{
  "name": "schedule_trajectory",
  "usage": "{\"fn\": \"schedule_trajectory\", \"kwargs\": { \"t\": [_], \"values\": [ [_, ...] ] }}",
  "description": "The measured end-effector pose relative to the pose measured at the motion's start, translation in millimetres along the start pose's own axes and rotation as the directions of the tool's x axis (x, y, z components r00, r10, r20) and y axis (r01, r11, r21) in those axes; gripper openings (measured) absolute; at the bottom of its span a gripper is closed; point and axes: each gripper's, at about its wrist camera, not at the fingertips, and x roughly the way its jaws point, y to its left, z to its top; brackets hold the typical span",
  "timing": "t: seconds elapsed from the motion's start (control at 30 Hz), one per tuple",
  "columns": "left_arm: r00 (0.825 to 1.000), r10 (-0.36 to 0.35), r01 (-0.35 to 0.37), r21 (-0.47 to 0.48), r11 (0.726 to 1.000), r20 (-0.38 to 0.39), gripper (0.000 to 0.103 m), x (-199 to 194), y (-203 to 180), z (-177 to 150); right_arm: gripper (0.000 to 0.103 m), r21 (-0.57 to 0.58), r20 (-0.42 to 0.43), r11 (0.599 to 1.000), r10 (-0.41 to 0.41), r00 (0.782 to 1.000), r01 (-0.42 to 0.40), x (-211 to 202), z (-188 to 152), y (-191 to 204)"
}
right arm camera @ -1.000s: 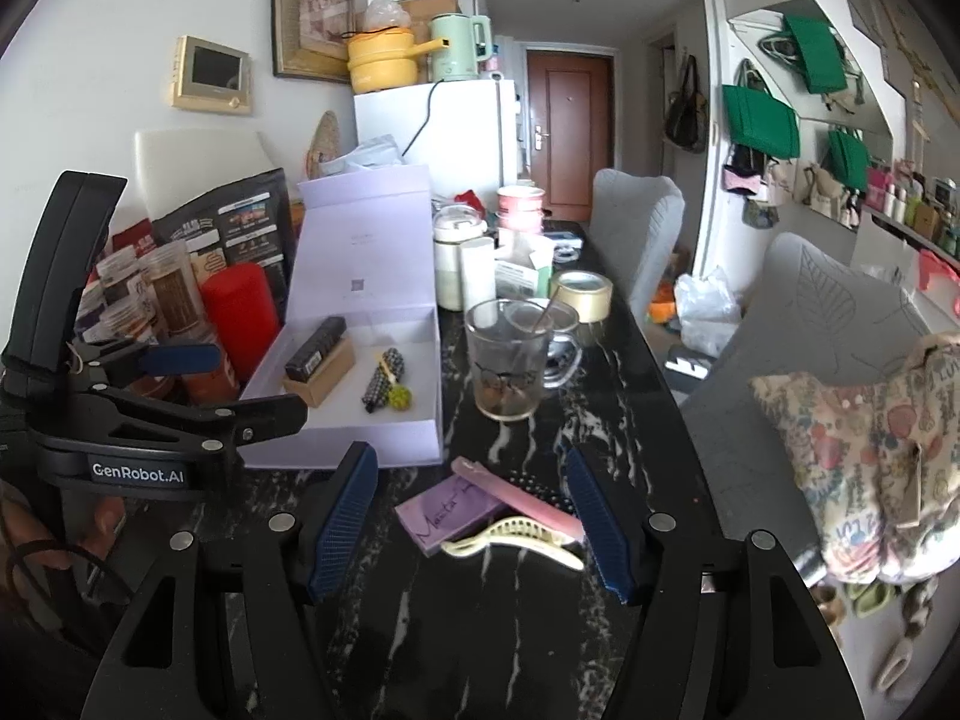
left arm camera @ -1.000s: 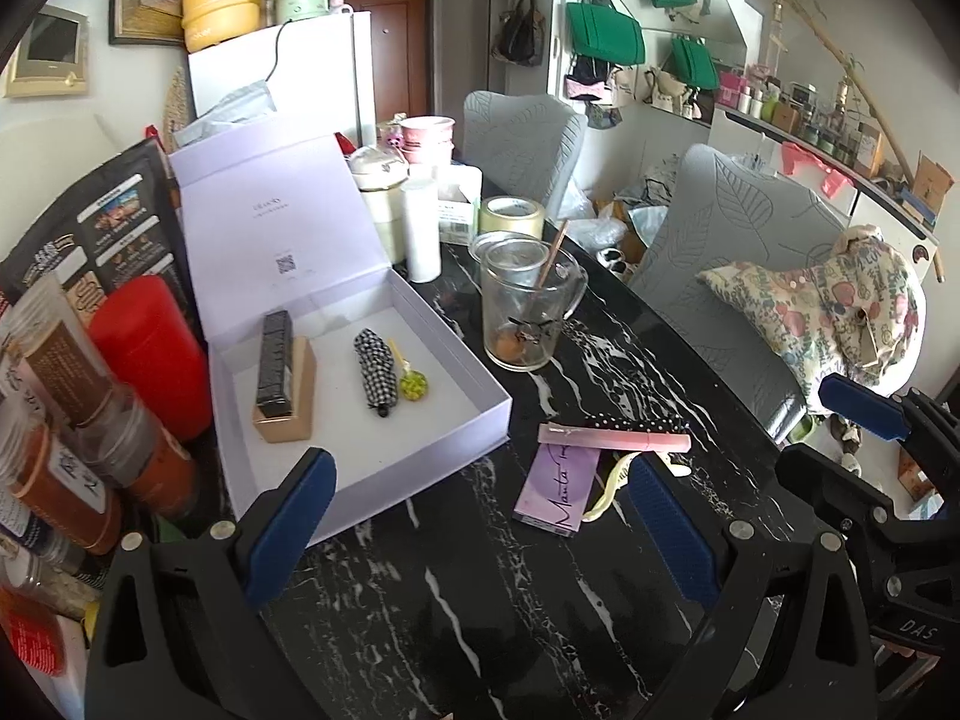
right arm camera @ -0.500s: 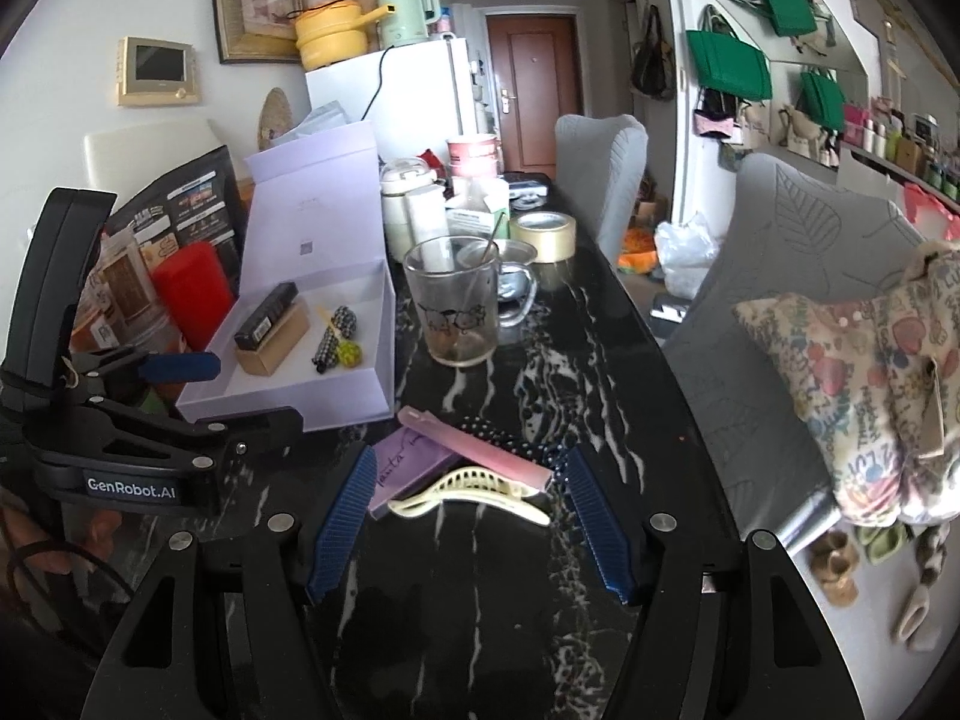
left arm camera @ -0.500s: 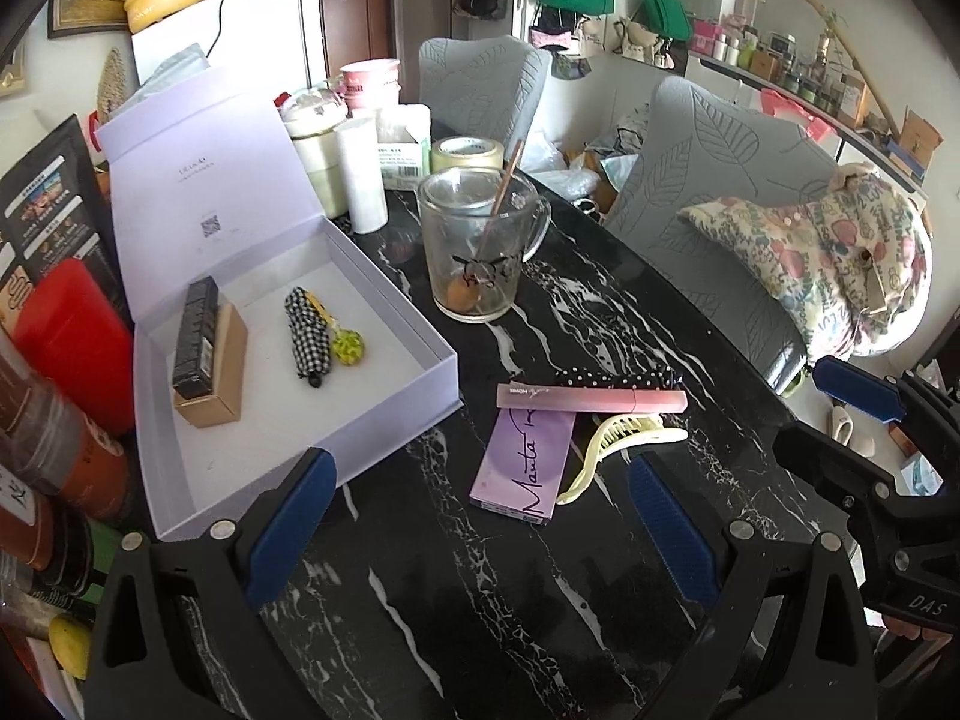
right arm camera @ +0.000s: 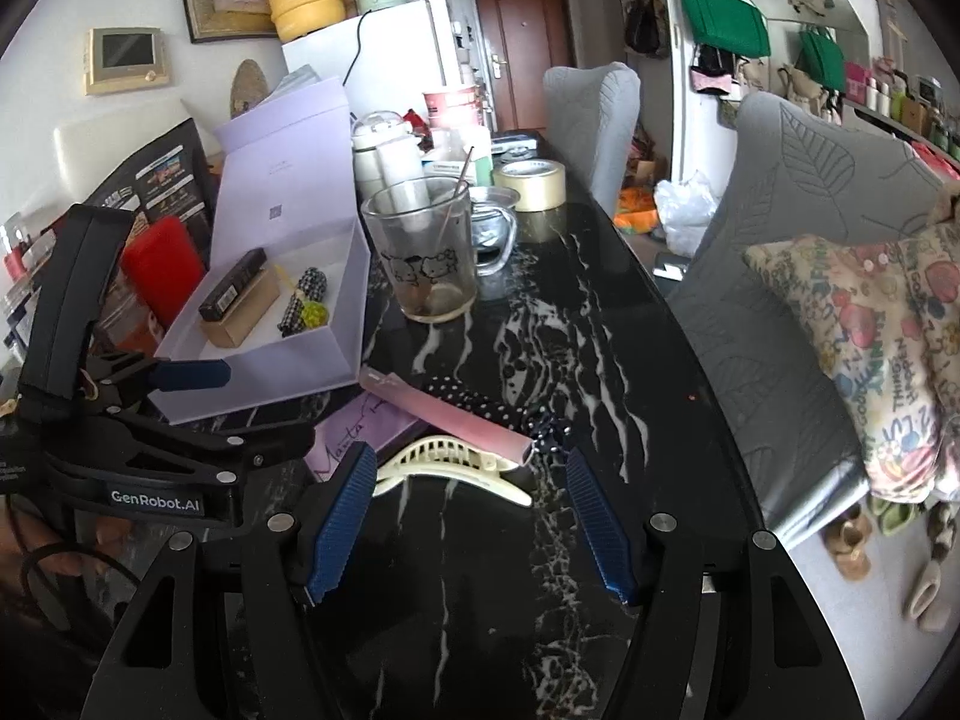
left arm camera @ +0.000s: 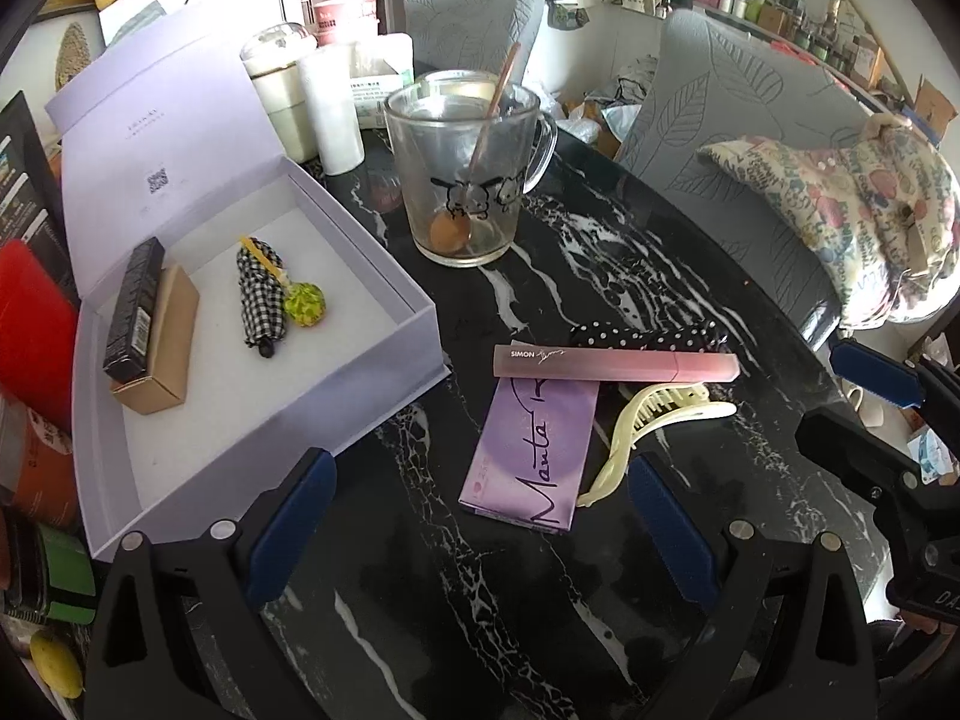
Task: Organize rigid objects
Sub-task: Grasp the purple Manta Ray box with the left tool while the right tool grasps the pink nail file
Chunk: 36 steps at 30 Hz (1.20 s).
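Note:
An open lilac box (left arm camera: 384,354) (right arm camera: 336,354) holds a black case on a brown carton (left arm camera: 153,336), a checkered item (left arm camera: 261,294) and a green ball. On the black marble table lie a pink tube (left arm camera: 612,363) (right arm camera: 450,417), a purple packet (left arm camera: 534,450) (right arm camera: 354,438), a cream hair claw (left arm camera: 648,420) (right arm camera: 450,465) and a polka-dot clip (left arm camera: 648,336) (right arm camera: 480,402). My left gripper (left arm camera: 480,528) is open, just short of the packet. My right gripper (right arm camera: 474,516) is open, right before the hair claw.
A glass mug (left arm camera: 474,168) (right arm camera: 426,252) with a stick stands behind the loose items. Jars, a white cup and a tape roll (right arm camera: 531,183) crowd the far table. Red container (left arm camera: 30,330) and packets at left. Grey chairs (right arm camera: 798,240) line the right edge.
Both grippers have moved forward and down toward the loose items; the packet, tube and hair claw now loom larger. Nothing has been gripped.

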Motion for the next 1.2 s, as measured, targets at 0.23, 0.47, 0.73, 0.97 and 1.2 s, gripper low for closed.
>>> {"fn": "schedule_trajectory", "kwargs": {
  "t": [0.23,0.47,0.73,0.97,1.2],
  "values": [
    [0.999,-0.007,0.008,0.016,1.000,-0.037,0.100,26,0,4,0.067,0.020,-0.035,1.000,0.010,0.999,-0.009,17,-1,-9],
    [0.997,-0.025,0.027,0.024,0.999,-0.067,0.090,48,0,7,0.067,0.013,-0.044,0.999,0.035,0.998,-0.034,28,3,-11],
    [0.994,-0.088,0.091,0.043,0.995,-0.070,0.057,56,-9,5,0.063,0.000,-0.061,0.998,0.063,0.996,-0.063,42,7,-13],
    [0.993,-0.101,0.106,0.063,0.992,-0.068,0.052,51,-13,-1,0.056,-0.074,-0.088,0.992,0.092,0.992,-0.099,57,18,-5],
    [0.994,-0.083,0.087,0.045,0.995,-0.070,0.052,44,-7,-14,0.042,-0.177,-0.126,0.979,0.079,0.989,-0.101,80,21,7]
  ]
}}
